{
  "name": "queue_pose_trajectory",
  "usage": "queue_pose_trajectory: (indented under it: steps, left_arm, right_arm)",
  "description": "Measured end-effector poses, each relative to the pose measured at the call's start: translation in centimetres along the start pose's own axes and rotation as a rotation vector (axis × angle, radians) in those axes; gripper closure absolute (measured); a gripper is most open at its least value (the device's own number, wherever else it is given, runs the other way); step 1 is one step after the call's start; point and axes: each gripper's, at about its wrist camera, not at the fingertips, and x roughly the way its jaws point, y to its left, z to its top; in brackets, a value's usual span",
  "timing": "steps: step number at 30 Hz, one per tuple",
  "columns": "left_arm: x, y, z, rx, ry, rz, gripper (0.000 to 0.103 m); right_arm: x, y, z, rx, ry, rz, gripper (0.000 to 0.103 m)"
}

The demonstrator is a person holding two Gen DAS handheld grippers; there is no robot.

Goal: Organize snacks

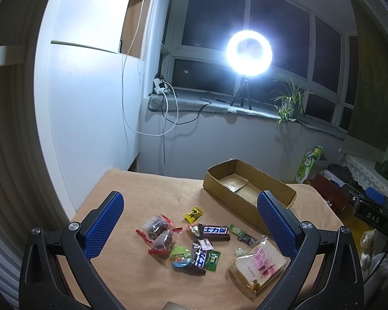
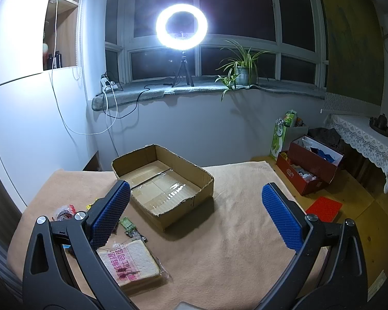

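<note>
The snacks lie in a loose cluster on the cloth-covered surface [image 1: 147, 188], directly below and between the spread jaws of the left gripper [image 1: 190, 222], which grasps nothing. The long chocolate bar [image 1: 214, 231] lies crosswise to these jaws. The right gripper [image 2: 195, 214], also released and empty, hangs over bare cloth; only the bread packet [image 2: 130, 264] lies under its left finger. The left one is probably nearer to the pile. The cardboard box [image 2: 194, 200] beyond stands empty.
</note>
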Motion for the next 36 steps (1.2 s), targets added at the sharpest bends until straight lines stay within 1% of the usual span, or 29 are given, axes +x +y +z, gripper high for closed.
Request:
queue_pose_trajectory:
  steps: [10,17,25,31,36]
  left_arm:
    - [0.1,0.0,-0.3,-0.001,-0.001,-0.001,0.001]
    - [0.2,0.1,-0.4,-0.004,0.007,-0.003,0.001]
    - [0.8,0.2,-0.9,-0.008,0.032,-0.004,0.001]
    - [1.3,0.4,-1.8,-0.02,0.066,-0.006,0.001]
    - [1.9,0.7,-2.6,-0.033,0.107,-0.019,0.001]
  right_arm:
    - [0.0,0.3,0.1,0.001,0.005,0.0,0.0]
    - [0.3,0.0,-0.5,0.006,0.014,0.004,0.0]
    - [1.2,-0.2,-1.2,0.004,0.039,0.015,0.0]
    - [2.4,-0.7,-2.0,0.008,0.076,0.058,0.0]
    - [4.1,-1.3,-3.0,0.019,0.142,0.147,0.0]
